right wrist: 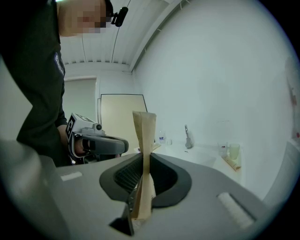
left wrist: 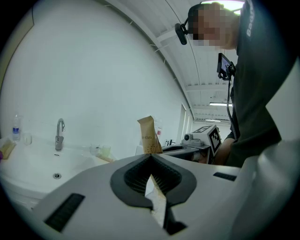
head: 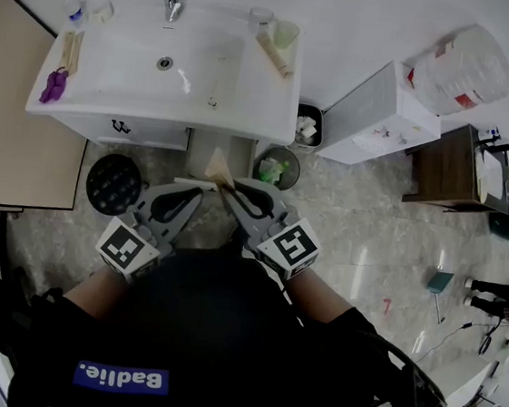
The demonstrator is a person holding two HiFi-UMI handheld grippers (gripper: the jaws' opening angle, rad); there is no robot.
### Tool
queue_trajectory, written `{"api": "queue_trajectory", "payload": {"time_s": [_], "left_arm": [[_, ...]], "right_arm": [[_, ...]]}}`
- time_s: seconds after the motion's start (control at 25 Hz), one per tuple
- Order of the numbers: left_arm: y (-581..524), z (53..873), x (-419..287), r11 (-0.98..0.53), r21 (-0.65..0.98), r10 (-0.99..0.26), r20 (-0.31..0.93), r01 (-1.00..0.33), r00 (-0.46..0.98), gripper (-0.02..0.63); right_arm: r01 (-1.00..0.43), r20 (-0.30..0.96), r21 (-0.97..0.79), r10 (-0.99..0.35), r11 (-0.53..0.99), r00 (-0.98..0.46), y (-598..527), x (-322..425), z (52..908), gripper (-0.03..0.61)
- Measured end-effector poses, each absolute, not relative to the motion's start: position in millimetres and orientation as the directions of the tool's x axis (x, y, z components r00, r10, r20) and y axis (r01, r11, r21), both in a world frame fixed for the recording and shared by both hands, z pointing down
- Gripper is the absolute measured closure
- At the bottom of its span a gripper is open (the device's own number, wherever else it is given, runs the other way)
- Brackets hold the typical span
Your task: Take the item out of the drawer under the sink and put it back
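Pouch: a tan paper pouch [right wrist: 144,136] stood upright, long axis vertical, just in front of the sink [head: 258,93].
Right tongs: the right tongs [right wrist: 144,159] were nipped narrowly on its lower part.
Left tongs: the left tongs [left wrist: 150,155] were closed and empty, close beside them.
Ahead: the under-sink cabinet [head: 144,131]; the drawer could not be made out.
Nearby: a round bin [head: 277,167] at the sink's right corner.

Held left gripper [head: 192,189] and right gripper [head: 227,189] side by side before the torso, tips angled toward each other and close together. Had right jaws pressed on a pouch [right wrist: 144,133] standing upright between them, its top beyond the tips. Had left jaws closed tip to tip. Angled left forearm [head: 103,286] and right forearm [head: 317,292] inward.
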State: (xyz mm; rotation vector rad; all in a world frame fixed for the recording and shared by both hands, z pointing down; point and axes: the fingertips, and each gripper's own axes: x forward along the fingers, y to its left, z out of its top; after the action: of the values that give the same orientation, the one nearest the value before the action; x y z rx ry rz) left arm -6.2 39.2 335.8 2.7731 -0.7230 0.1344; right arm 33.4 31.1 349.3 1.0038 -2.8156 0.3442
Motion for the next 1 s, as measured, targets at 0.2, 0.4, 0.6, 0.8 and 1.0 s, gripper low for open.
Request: {"api": "queue_trajectory", "payload": {"time_s": [0.2, 0.4, 0.6, 0.8, 1.0], "left_arm": [[33, 338, -11, -0.831, 0.238, -0.477, 0.162, -0.503, 0.864, 0.609], [27, 342, -15, -0.824, 0.236, -0.488, 0.165, -0.515, 0.857, 0.609], [22, 346, -19, -0.817, 0.239, -0.496, 0.172, -0.524, 0.851, 0.609], [16, 348, -22, -0.811, 0.240, -0.504, 0.177, -0.533, 0.846, 0.609], [11, 348, -24, -0.807, 0.239, -0.511, 0.178, -0.540, 0.841, 0.609]], "right_arm": [[-0.640, 0.216, -0.165, -0.605, 0.751, -0.766, 23, 33, 359, 0.534], [-0.637, 0.234, -0.149, -0.599, 0.756, -0.766, 14, 31, 371, 0.534], [-0.632, 0.266, -0.104, -0.591, 0.768, -0.762, 2, 30, 389, 0.534], [-0.630, 0.309, -0.087, -0.580, 0.771, -0.753, -6, 31, 410, 0.534], [-0.618, 0.353, -0.057, -0.564, 0.784, -0.747, -14, 29, 431, 0.534]]}}
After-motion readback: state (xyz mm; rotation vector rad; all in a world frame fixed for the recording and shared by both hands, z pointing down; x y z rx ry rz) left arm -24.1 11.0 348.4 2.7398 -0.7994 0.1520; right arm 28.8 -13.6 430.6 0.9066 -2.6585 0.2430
